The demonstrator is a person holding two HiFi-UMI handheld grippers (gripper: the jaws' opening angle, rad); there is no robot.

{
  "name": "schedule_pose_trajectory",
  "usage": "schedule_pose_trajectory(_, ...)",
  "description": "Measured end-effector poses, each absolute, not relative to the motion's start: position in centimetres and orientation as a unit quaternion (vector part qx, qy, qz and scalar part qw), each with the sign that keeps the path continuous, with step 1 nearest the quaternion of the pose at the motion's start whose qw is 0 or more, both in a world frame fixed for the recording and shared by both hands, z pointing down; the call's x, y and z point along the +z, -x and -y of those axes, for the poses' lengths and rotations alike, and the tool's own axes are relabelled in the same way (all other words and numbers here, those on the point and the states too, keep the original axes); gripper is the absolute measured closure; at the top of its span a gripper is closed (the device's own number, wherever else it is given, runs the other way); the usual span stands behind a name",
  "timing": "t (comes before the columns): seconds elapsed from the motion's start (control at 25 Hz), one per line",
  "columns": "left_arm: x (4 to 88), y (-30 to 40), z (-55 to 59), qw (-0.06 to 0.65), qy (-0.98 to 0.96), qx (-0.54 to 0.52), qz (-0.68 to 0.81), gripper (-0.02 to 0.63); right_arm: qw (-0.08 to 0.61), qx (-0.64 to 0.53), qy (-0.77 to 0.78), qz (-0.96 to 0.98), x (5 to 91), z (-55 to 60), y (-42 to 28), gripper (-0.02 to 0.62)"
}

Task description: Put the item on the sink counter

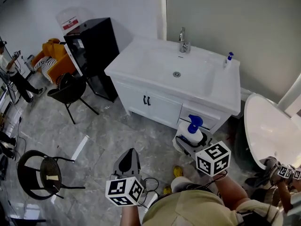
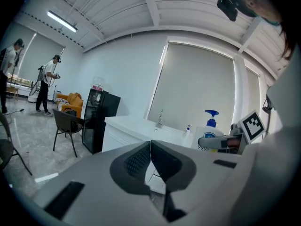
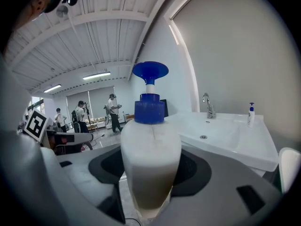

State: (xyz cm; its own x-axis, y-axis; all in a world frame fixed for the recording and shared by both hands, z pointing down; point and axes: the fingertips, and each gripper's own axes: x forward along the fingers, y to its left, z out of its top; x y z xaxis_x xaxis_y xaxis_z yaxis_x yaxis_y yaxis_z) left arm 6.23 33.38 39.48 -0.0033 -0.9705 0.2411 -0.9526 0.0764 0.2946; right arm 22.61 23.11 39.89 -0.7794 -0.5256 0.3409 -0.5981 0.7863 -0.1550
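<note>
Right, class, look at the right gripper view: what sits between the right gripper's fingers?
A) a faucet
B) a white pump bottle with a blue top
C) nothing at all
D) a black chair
B: the right gripper view shows the white pump bottle, blue top up, standing clamped between the fingers of the right gripper.

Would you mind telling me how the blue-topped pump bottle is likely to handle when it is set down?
The pump bottle looks darker low down, suggesting liquid inside, so likely somewhat heavy. Its smooth, rounded plastic may slip in the right tool. Tall under its pump head, it could tip if released tilted.
</note>
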Motion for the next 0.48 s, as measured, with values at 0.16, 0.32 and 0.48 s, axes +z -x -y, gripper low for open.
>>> schedule_pose_trajectory(0.16, 39.2, -6.4, -31.1, 0.171, -0.679, 0.004, 0.714, 0.569, 0.139, 0.125, -0.295, 0.937, 39.7, -21.1, -22.3, 0.316)
schedule_pose_trajectory(0.32, 39.1, -6.4, -28.4, 0.171, -0.68, 0.007, 0.713, 0.571, 0.141, 0.124, -0.289, 0.939, 39.6, -18.8, -22.1, 0.316)
schedule_pose_trajectory(0.48, 39.0, -6.9, -25.8, 0.177, -0.679, 0.013, 0.712, 0.571, 0.138, 0.128, -0.284, 0.94, 39.5, -16.4, -22.0, 0.316)
